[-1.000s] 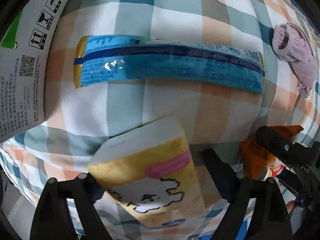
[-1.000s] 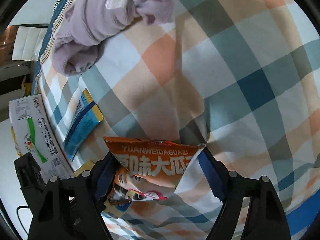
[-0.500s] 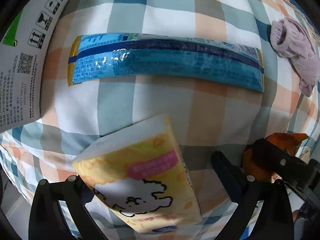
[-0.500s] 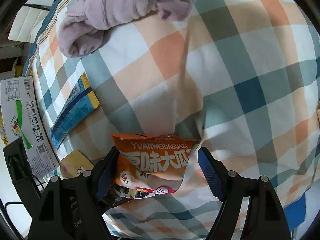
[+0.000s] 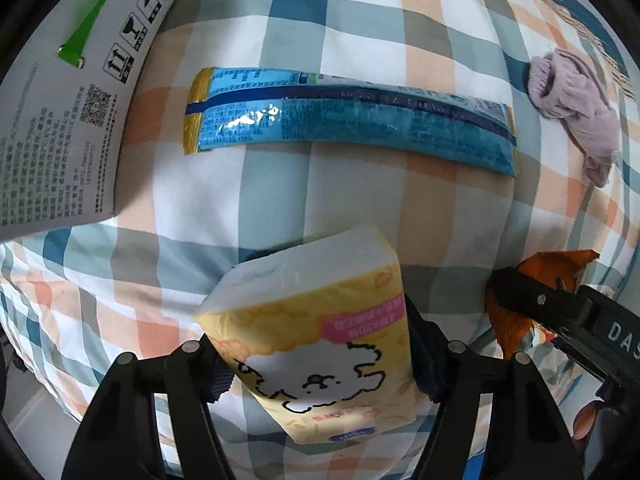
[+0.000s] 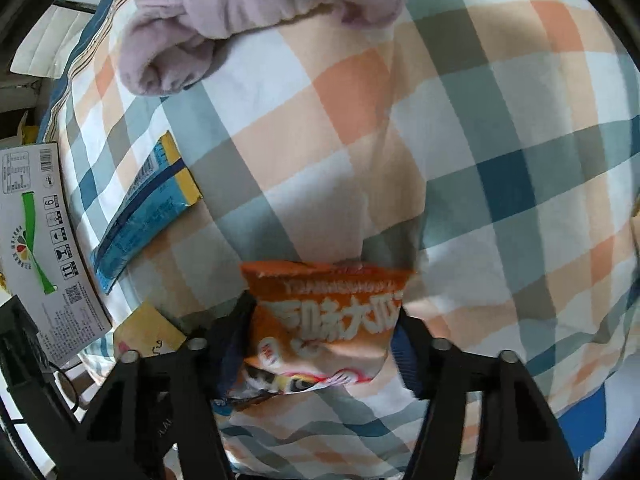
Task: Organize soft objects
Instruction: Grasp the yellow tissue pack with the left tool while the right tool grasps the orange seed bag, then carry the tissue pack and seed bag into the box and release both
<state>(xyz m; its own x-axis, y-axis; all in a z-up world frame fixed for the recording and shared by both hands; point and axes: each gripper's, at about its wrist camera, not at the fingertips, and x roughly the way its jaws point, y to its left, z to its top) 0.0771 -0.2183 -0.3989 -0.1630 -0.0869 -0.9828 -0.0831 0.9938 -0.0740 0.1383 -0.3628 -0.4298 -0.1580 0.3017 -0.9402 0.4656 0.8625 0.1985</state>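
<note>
Both hands are busy at the same stage here: each has taken hold of a soft packet on the checked bedspread, and the lift-and-carry part of the tidying looks about to start. The left gripper has its jaws pressed against the two sides of the yellow tissue pack, which tilts up between them with its white end pointing away. The right gripper is clamped on the orange snack bag, whose sides are pinched in and crumpled; it may have caught a fold of the sheet along with the bag, though the blur there makes that hard to call.

The long blue packet lies flat beyond the tissue pack, well apart from it, next to the white carton at the left. The mauve sock sits alone at the far right edge.

Next, I'd say both packets need raising clear of the cloth and carrying to wherever the soft things are being gathered, perhaps beside the blue packet, with a gentle squeeze so the bag doesn't burst or slip.

Compared with half a second ago, the left jaws have closed in from a wide stance onto the tissue pack, and the right pair has tightened on the bag, which now looks narrower
</note>
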